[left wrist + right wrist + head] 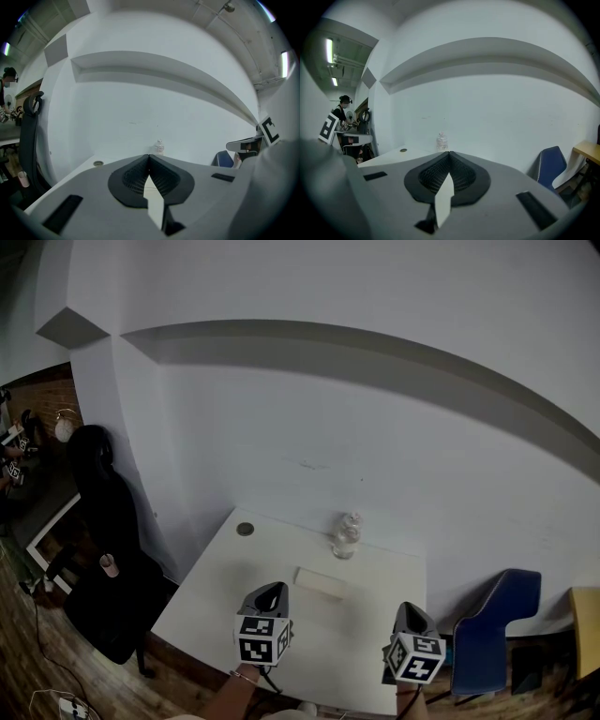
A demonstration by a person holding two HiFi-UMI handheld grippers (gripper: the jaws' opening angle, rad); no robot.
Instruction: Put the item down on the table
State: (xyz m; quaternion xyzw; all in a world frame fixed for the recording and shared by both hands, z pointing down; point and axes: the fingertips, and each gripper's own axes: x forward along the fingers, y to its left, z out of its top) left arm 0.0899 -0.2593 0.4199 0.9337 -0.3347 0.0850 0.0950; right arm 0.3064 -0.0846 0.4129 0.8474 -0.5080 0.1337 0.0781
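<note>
Jaws on the left gripper (149, 157) and right gripper (449, 153) are closed, empty. A pale flat block (320, 582) lies on the counter (361, 643), mid-frame. It looks light and stiff; grip across its narrow width.

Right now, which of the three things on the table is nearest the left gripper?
The flat pale block, close by the left gripper; the bottle and the round disc sit farther back.

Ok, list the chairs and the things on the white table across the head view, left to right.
black office chair → small round disc → water bottle → blue chair
</note>
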